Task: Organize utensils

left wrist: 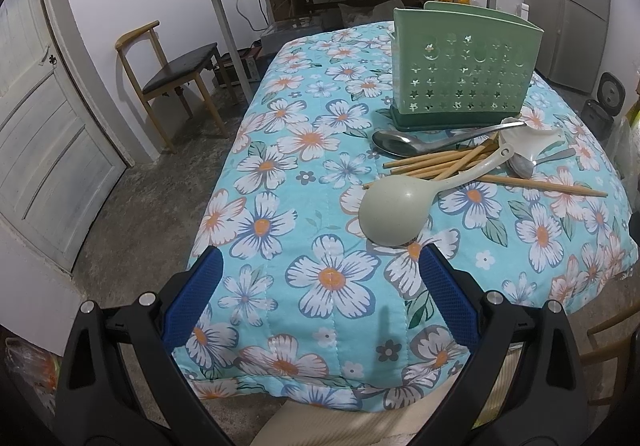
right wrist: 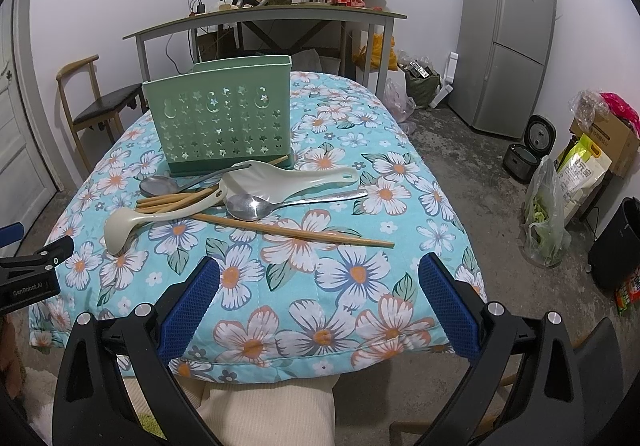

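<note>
The pale green plastic utensil holder (right wrist: 219,117), pierced with star-shaped holes, stands upright on its darker green base toward the far side of the table's floral turquoise cloth (right wrist: 328,306). Just in front of it lies a loose heap: one cream plastic ladle (left wrist: 394,211), one white rice paddle (right wrist: 288,177), two steel spoons (right wrist: 256,205) and several bamboo chopsticks (right wrist: 296,232), too tangled to count. My left tool (left wrist: 320,286) gapes wide just near of the ladle's bowl; my right tool (right wrist: 320,290) is equally wide, near the long chopstick, touching nothing.
</note>
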Motion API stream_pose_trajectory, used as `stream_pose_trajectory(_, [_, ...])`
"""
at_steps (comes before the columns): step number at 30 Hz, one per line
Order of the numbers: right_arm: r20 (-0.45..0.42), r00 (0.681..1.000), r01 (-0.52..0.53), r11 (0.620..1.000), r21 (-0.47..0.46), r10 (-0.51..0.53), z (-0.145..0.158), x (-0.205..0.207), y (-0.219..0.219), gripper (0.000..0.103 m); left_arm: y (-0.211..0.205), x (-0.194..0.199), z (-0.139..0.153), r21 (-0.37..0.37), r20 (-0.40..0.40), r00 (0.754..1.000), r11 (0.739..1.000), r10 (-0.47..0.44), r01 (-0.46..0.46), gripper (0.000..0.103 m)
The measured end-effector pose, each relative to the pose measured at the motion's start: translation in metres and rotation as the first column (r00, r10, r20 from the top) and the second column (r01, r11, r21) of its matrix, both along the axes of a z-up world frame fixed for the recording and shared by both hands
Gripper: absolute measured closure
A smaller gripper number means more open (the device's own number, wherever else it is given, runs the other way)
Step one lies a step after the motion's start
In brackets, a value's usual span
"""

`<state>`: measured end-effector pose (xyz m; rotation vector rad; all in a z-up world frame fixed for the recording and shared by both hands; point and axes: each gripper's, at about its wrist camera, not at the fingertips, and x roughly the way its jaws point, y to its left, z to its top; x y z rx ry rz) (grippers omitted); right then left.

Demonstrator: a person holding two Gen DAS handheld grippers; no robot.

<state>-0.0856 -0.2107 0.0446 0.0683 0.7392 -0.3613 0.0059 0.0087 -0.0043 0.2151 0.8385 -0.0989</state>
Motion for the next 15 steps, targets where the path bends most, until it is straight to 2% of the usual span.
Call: stream_pose_trajectory(15, [0.001,1.000,-0.001,1.000,0.001,0.001,0.0005,0.0005,-0.0002,0.006,0.0043,0.0025,0.0004,0.004,-0.001,1.000,1.000,0.004,-0.004,0.008])
